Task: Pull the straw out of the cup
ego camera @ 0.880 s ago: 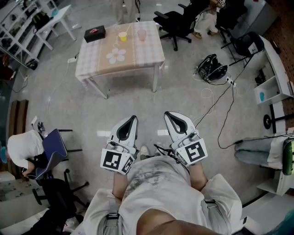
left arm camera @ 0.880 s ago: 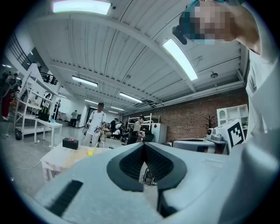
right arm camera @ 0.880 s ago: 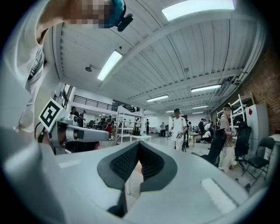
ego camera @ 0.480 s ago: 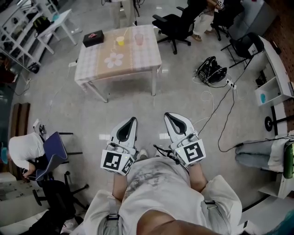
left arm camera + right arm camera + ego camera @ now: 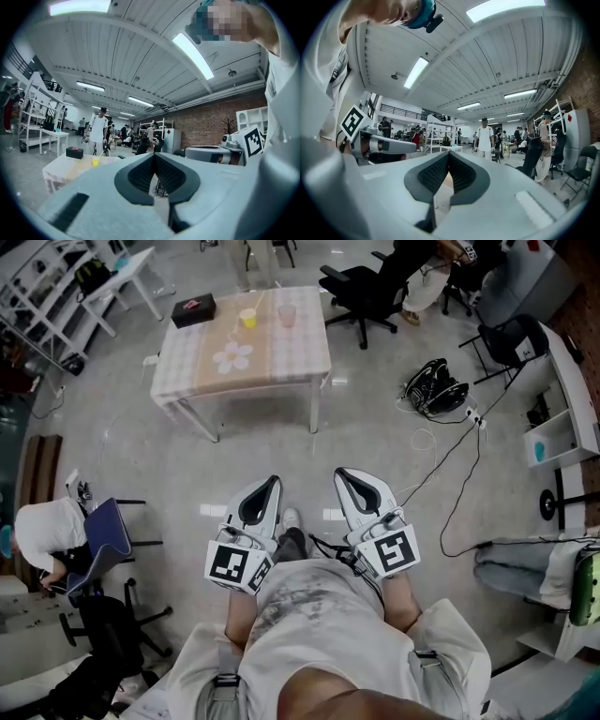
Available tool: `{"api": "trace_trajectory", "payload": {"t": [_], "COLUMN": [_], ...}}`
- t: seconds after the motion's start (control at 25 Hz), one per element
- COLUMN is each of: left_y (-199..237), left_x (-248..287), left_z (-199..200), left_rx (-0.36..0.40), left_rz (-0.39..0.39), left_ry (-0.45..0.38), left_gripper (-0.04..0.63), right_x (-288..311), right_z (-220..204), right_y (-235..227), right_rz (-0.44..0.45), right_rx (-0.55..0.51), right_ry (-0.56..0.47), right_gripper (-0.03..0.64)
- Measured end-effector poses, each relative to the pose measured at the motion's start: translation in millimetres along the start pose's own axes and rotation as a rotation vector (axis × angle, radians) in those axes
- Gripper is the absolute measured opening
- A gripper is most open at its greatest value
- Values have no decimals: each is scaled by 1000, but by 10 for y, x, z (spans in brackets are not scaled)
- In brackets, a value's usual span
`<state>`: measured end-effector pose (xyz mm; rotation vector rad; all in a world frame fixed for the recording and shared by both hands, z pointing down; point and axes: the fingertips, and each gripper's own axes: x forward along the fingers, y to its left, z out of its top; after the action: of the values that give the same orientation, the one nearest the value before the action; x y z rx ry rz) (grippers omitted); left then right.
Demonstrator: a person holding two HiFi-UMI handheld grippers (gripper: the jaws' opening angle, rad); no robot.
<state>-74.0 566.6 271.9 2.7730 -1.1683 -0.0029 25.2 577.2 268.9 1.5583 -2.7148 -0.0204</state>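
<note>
A small yellow cup point(image 5: 248, 318) with a straw point(image 5: 255, 307) stands on the far side of a table point(image 5: 281, 357), well ahead of me across the floor. A pink cup point(image 5: 288, 314) stands to its right. The left gripper view shows the yellow cup point(image 5: 95, 161) small and far off. My left gripper point(image 5: 274, 482) and right gripper point(image 5: 342, 472) are held level, side by side close to my body and far from the table. Both have their jaws shut with nothing between them. In their own views the left gripper point(image 5: 153, 155) and right gripper point(image 5: 448, 153) point into the room.
A black box point(image 5: 193, 309) lies at the table's far left corner. Office chairs point(image 5: 361, 292) stand behind the table on the right. Cables and a dark bag point(image 5: 433, 381) lie on the floor at right. A person point(image 5: 47, 540) crouches by chairs at left. People stand further back point(image 5: 98, 129).
My foot has stepped forward between the grippers, and the view has shifted slightly towards the table. Both grippers keep their place before my body, still shut.
</note>
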Motion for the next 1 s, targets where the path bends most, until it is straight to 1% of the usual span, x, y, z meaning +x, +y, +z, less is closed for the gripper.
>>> {"api": "trace_trajectory", "payload": {"t": [0.16, 0.28, 0.4, 0.52, 0.76, 1.0], "left_y": [93, 237, 410, 628, 1080, 1579], "left_x": [153, 281, 416, 567, 840, 1066], "left_z": [-19, -22, 9, 20, 53, 111], "left_rx": [-18, -23, -29, -39, -26, -38], "left_rz": [-1, -6, -14, -25, -63, -81], "left_ry": [-2, 0, -8, -9, 3, -6], "left_gripper": [5, 5, 5, 5, 5, 5], "right_x": [127, 294, 487, 729, 1222, 1720], "right_z": [-30, -23, -55, -78, -139, -192], "right_y": [-116, -193, -274, -365, -490, -560], "right_rz": [0, -7, -11, -24, -55, -75], "right_rx": [-1, -3, -10, -12, -6, -12], "right_ry": [8, 2, 25, 36, 61, 87], "right_gripper": [9, 9, 9, 9, 9, 9]}}
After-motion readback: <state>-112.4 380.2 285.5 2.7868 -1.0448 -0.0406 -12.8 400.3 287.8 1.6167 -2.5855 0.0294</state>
